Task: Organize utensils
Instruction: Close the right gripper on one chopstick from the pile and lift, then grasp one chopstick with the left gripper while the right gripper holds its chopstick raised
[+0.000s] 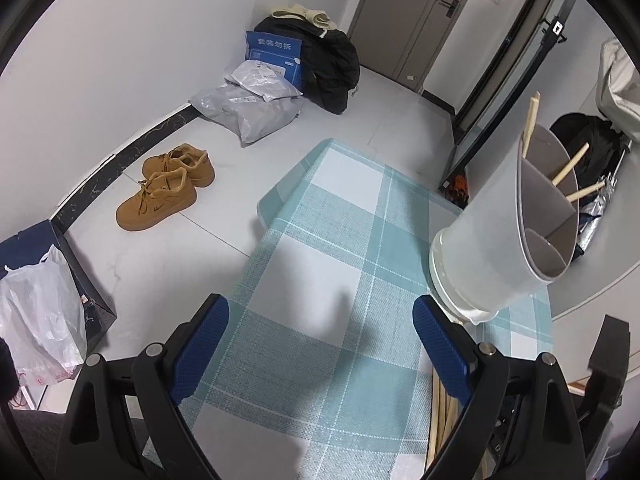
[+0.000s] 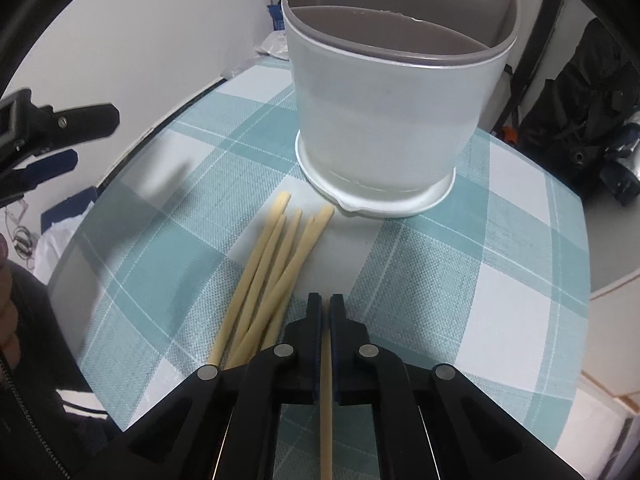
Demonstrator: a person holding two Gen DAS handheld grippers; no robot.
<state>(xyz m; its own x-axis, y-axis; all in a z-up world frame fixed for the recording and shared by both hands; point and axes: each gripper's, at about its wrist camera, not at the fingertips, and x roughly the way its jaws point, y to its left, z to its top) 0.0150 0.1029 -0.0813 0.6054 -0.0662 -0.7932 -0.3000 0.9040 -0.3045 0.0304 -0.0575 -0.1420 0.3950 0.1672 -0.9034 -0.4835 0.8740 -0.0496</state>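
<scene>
A white utensil holder (image 2: pixel 384 120) with grey inner dividers stands on the checked tablecloth (image 2: pixel 460 280); it also shows in the left wrist view (image 1: pixel 500 232). Three chopsticks (image 1: pixel 568 172) stand in its far compartment. Several loose wooden chopsticks (image 2: pixel 272 276) lie on the cloth in front of the holder. My right gripper (image 2: pixel 326 300) is shut on a single chopstick (image 2: pixel 326 400) just right of the pile. My left gripper (image 1: pixel 320 328) is open and empty above the cloth, left of the holder; it shows at the left edge of the right wrist view (image 2: pixel 52 144).
The table is narrow, with floor to its left. A pair of tan shoes (image 1: pixel 168 184), grey parcels (image 1: pixel 248 108), a black backpack (image 1: pixel 328 64) and a white plastic bag (image 1: pixel 36 312) lie on the floor. A second black bag (image 2: pixel 580 92) sits right of the table.
</scene>
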